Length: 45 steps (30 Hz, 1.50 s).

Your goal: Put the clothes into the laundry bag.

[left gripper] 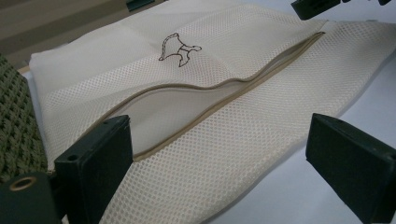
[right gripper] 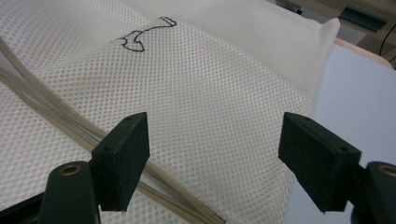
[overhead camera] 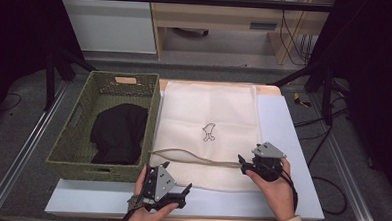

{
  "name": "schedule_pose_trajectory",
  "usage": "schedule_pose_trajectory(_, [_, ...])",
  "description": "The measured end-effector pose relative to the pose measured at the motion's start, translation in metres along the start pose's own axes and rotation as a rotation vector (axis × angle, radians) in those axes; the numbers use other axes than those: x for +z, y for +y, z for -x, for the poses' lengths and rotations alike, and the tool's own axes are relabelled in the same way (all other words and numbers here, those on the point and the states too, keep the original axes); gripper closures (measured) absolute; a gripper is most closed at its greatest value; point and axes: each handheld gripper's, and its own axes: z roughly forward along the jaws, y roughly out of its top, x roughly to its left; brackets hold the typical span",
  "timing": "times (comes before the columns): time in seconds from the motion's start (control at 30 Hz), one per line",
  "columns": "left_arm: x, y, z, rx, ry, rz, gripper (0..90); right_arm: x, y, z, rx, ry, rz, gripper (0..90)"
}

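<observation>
High view shows green basket (overhead camera: 78, 135) left of mesh bag (overhead camera: 208, 131). Left gripper (overhead camera: 173, 189) and right gripper (overhead camera: 252, 163), both jaws released, flank bag's zipper (left gripper: 210, 100).

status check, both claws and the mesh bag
Left claw open, right claw open, both at the bag's near edge. Mesh bag flat, zipper partly open. Nothing in the way.

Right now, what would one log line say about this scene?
mesh bag: flat, zip part open | left gripper: open, near edge | right gripper: open, at zip end | basket: holds dark cloth
</observation>
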Motion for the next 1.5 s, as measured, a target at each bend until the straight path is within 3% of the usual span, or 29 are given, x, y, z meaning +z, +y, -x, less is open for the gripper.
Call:
schedule_pose_trajectory(0.33, [0.004,-0.001,0.002,0.019,-0.001,-0.012,7.6,0.001,0.0,-0.007,-0.085,0.003,-0.035,34.1])
schedule_pose_trajectory(0.43, [0.004,-0.003,0.001,0.02,0.006,-0.018,8.2,-0.003,0.007,-0.014,-0.14,0.001,-0.045,35.3])
schedule_pose_trajectory(0.63, [0.003,-0.004,-0.001,0.029,0.018,-0.009,10.3,-0.005,0.024,-0.031,-0.227,0.083,-0.069,42.5])
schedule_pose_trajectory(0.73, [0.002,-0.004,-0.001,0.019,0.019,-0.013,10.8,-0.003,0.031,-0.036,-0.249,0.122,-0.072,46.1])
schedule_pose_trajectory(0.8, [0.002,-0.005,-0.001,0.014,0.023,-0.009,11.3,-0.001,0.041,-0.045,-0.282,0.173,-0.07,50.6])
schedule_pose_trajectory(0.83, [0.002,-0.005,-0.002,0.024,0.026,-0.002,11.3,-0.001,0.041,-0.045,-0.282,0.173,-0.07,50.6])
schedule_pose_trajectory(0.87, [0.003,-0.006,-0.002,0.014,0.02,-0.014,11.8,0.004,0.048,-0.05,-0.312,0.2,-0.072,52.9])
schedule_pose_trajectory(0.93, [0.003,-0.006,-0.002,0.009,0.02,-0.016,12.2,0.007,0.051,-0.053,-0.322,0.216,-0.078,54.0])
schedule_pose_trajectory(1.0, [0.004,-0.006,-0.002,0.006,0.026,-0.016,12.7,0.015,0.055,-0.06,-0.335,0.269,-0.092,56.2])
schedule_pose_trajectory(1.07, [0.004,-0.007,-0.001,0.006,0.028,-0.018,13.2,0.032,0.057,-0.075,-0.381,0.308,-0.126,57.6])
schedule_pose_trajectory(1.23, [0.003,-0.007,-0.001,0.01,0.027,-0.019,13.3,0.048,0.054,-0.091,-0.423,0.309,-0.169,54.5])
schedule_pose_trajectory(1.27, [0.003,-0.006,-0.002,0.021,0.031,-0.006,13.3,0.053,0.053,-0.095,-0.437,0.283,-0.185,51.2])
schedule_pose_trajectory(1.4, [0.003,-0.006,-0.002,0.019,0.031,-0.004,13.4,0.057,0.051,-0.098,-0.432,0.273,-0.185,50.9])
schedule_pose_trajectory(1.5, [0.002,-0.006,-0.001,0.003,0.028,-0.01,13.9,0.06,0.049,-0.099,-0.434,0.26,-0.212,56.0])
